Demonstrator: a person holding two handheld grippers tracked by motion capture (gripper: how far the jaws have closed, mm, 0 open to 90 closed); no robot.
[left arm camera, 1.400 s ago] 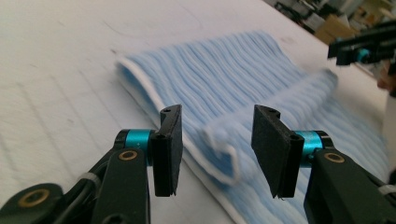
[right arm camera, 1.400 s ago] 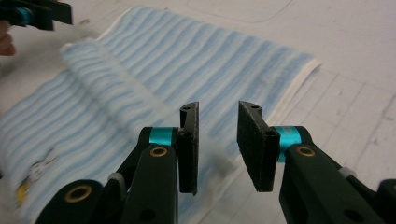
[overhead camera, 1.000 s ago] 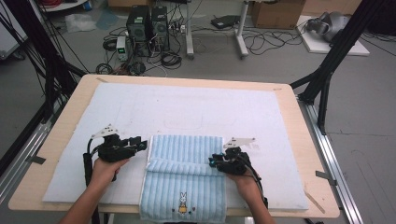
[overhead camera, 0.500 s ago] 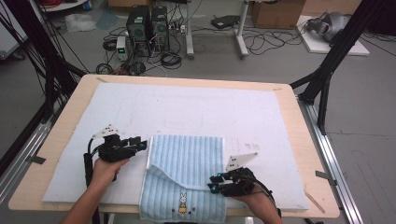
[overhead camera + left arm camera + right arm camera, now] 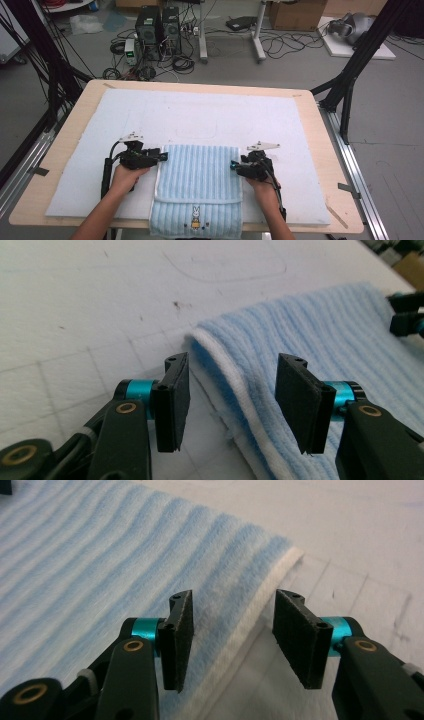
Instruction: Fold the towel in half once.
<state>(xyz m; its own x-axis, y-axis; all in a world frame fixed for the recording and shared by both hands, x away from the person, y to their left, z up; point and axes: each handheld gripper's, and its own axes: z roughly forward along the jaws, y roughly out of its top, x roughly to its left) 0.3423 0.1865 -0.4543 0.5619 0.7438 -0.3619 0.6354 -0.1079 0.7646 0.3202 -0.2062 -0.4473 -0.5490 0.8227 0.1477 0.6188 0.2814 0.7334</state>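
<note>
Since the earlier frame, our right gripper (image 5: 234, 165) has returned to the towel (image 5: 199, 185) at lower centre, and with the left gripper (image 5: 163, 155) we straddle opposite edges, both jaws just opened and spread, gripping nothing, apparently because the fold is released.

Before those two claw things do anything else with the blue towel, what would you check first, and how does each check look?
1. Left gripper open, nothing pinched: ok.
2. Right gripper open, nothing pinched: ok.
3. Towel folded, lying flat on the white mat: ok.
4. White towel hem between each gripper's jaws, ready to grab: ok.
5. Front of the towel hangs over the table edge; whether it might slip: cannot tell.
</note>
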